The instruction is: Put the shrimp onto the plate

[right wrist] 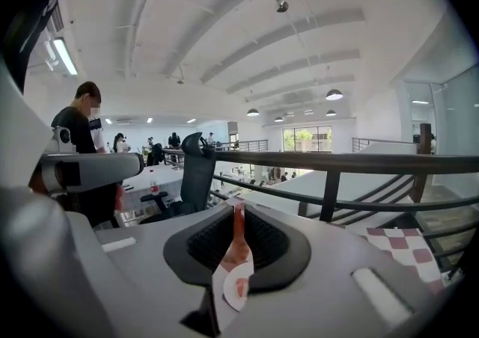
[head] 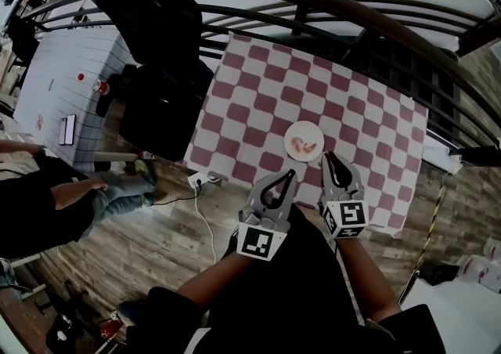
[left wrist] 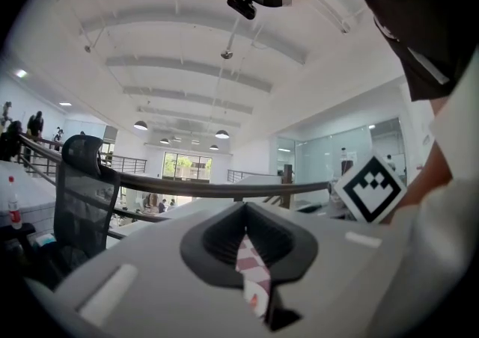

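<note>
A small white plate (head: 290, 134) rests on the near part of the red-and-white checked tablecloth (head: 329, 102). Pink shrimp (head: 305, 146) lie on it. My left gripper (head: 290, 175) is shut and empty, its tips just short of the cloth's near edge, below and left of the plate. My right gripper (head: 329, 160) is also shut and empty, its tips close to the plate's lower right rim. In the right gripper view the plate (right wrist: 233, 293) with shrimp shows through the thin slit between the jaws of the right gripper (right wrist: 233, 265). The left gripper (left wrist: 253, 273) shows only checked cloth in its slit.
A black office chair (head: 163, 70) stands left of the table. A curved dark railing (head: 329, 8) runs behind it. A seated person (head: 55, 200) is at the left. A white power strip (head: 205, 180) with a cable lies on the wooden floor near the table's left corner.
</note>
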Motion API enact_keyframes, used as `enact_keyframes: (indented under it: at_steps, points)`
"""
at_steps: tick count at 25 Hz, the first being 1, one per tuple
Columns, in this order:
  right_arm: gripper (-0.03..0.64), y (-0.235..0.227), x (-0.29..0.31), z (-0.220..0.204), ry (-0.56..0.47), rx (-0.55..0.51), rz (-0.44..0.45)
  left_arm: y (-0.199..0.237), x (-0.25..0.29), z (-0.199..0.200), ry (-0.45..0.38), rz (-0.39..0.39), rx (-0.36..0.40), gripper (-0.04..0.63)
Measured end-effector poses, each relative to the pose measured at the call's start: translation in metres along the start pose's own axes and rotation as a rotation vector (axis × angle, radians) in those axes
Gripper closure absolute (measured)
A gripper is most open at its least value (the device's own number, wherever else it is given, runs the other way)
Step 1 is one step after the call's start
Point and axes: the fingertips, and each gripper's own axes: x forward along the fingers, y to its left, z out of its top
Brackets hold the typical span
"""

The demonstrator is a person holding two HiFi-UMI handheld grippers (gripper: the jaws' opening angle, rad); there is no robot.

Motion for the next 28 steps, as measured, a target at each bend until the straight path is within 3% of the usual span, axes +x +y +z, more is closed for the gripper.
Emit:
enact_keyframes:
  at_steps: [7, 15, 19, 28]
  points:
    - [0.574, -0.039, 0.057, -0.034, 0.128, -0.002, 0.084, 0.021, 0.042, -0.010, 0.014, 0.103, -0.047, 0.588]
    - [0.574, -0.046, 0.106, -0.094, 0.263, -0.020, 0.160, 0.032, 0.062, -0.022, 0.033, 0.103, 0.057, 0.588]
    - [0.574, -0.038, 0.127, -0.123, 0.342, -0.017, 0.204, 0.045, 0.062, -0.044, 0.084, 0.190, -0.082, 0.588]
    - [0.574, -0.042, 0.164, -0.171, 0.456, -0.085, 0.244, 0.062, 0.074, -0.055, 0.124, 0.225, -0.053, 0.588]
